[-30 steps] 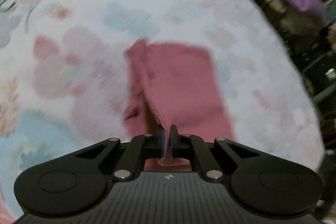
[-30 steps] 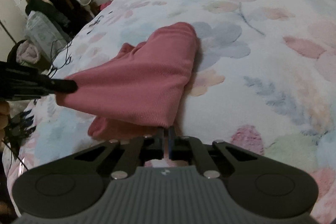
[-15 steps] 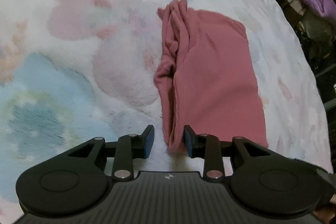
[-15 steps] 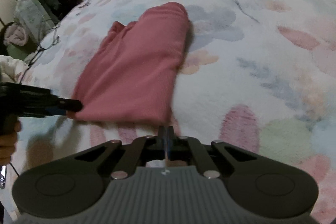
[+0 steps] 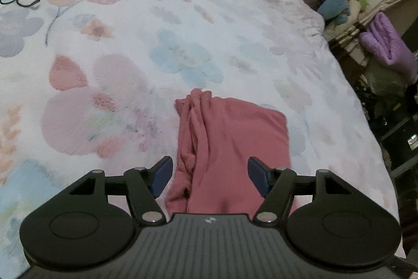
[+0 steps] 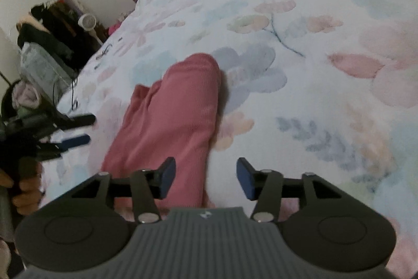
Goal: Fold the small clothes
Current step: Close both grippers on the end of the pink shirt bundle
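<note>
On the flowery bed the folded pink cloth lies flat, with bare blanket all around. The left tool and right tool are opening, touching nothing.

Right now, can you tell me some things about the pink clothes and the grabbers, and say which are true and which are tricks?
1. The pink garment lies on the flowery bedspread. True.
2. The left gripper is squeezing the garment tight. False: its jaws are opening and the pads stand apart from the cloth between them.
3. The right gripper has its jaws spread apart. True; they are opening, with the garment's edge below them.
4. The garment is blue. False: it is pink.
5. A purple cloth sits off the bed at the side. True.
6. The garment is hanging in the air. False: it rests on the bed.
</note>
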{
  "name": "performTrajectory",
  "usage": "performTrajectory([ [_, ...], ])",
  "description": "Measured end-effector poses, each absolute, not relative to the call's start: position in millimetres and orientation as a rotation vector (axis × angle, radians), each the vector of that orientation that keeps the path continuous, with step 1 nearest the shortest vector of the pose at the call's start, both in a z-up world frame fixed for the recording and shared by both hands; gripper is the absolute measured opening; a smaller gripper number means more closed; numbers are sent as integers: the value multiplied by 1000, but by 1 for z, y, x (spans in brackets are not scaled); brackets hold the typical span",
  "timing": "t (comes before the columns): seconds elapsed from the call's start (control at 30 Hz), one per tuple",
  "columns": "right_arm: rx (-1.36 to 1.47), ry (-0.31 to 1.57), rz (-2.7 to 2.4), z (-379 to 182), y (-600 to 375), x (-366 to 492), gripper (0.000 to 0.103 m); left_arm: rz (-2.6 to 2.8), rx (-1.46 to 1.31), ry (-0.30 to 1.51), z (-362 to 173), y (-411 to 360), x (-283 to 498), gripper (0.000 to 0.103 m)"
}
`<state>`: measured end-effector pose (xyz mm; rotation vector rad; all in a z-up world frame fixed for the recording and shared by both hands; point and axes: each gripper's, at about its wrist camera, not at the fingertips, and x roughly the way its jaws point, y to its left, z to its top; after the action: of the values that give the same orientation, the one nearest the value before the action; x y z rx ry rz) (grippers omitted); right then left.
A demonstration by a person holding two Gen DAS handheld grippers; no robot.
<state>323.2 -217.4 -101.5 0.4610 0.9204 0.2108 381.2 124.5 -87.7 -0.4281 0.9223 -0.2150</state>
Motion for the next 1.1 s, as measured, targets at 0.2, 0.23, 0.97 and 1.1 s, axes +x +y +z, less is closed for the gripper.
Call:
performTrajectory([
  [0.2,544,923,208,-117,-223,363,58,-211,-515,961,-119,132,419,77],
  [0.23,559,923,208,-121,-224,371,58,-214,-530,967,-125,133,425,77],
  [0.97,888,994,223,-197,-231,497,50,-316,-744,1043,-180,160,482,33],
  [1.1,875,979,232,-192,-227,501,29,-309,-736,1043,-176,161,482,26],
])
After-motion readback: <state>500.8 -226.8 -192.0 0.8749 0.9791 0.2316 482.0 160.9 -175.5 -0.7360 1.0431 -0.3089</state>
